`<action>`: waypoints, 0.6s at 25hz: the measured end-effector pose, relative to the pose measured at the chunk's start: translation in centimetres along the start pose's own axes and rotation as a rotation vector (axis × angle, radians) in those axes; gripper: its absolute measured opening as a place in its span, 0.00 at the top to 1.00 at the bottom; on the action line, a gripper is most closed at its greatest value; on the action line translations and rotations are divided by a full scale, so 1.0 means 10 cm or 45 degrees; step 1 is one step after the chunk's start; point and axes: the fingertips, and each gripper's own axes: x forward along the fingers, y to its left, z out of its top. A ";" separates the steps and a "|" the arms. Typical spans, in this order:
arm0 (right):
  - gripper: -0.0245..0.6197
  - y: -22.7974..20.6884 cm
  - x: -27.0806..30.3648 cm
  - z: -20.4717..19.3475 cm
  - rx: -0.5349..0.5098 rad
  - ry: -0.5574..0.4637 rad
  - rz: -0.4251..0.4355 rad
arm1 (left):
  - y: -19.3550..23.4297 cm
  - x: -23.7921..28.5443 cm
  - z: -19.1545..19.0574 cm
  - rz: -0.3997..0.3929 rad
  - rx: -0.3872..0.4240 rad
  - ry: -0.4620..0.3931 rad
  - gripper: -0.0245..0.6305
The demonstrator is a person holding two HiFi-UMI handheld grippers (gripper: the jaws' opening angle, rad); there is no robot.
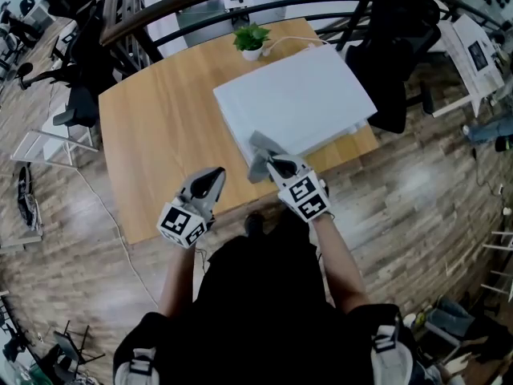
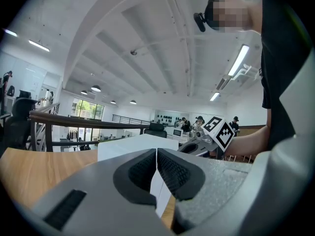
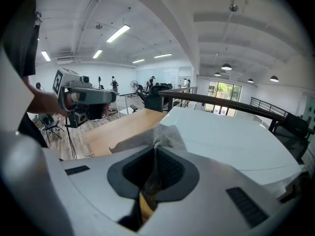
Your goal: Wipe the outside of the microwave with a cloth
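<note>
1. Black clothing on the person (image 1: 264,295) is seen nearest the head camera, filling the lower middle of that view, with both forearms stretched forward over the near edge of the table.
2. A wooden table (image 1: 160,135) is seen ahead of the person, and its left half is bare wood.
3. A white microwave (image 1: 304,95) is set on the right half of the table. It reaches from about the table's middle almost to its right edge, and its near side runs close to the table's near edge.
4. The right gripper (image 1: 269,164) is held at the microwave's near corner, above the table's near edge. Its jaws are clamped on a grey cloth, with a fold of the fabric pinched between the pads.
5. The left gripper (image 1: 216,175) is held over the table's near edge, to the left of the right gripper and apart from the microwave. Its jaws are pressed together at the tips, and nothing is held between them.
6. The grey cloth (image 1: 258,155) is bunched out of the right gripper's tips and laid against the microwave's near corner.
7. A small green plant (image 1: 252,40) in a white pot is placed at the table's far edge, just behind the microwave's far corner.
</note>
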 end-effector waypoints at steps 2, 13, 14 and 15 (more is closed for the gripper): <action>0.94 0.01 0.00 0.00 -0.003 -0.007 0.029 | 0.00 0.04 0.02 0.020 -0.001 0.000 0.95; 0.94 -0.23 -0.07 -0.05 0.041 -0.042 0.088 | -0.05 0.41 0.17 0.038 0.000 0.003 0.95; 0.94 -0.27 -0.09 -0.07 0.042 -0.042 0.084 | -0.05 0.44 0.18 0.038 0.001 0.003 0.95; 0.94 -0.31 -0.10 -0.08 0.043 -0.041 0.080 | -0.06 0.47 0.18 0.037 0.003 0.004 0.95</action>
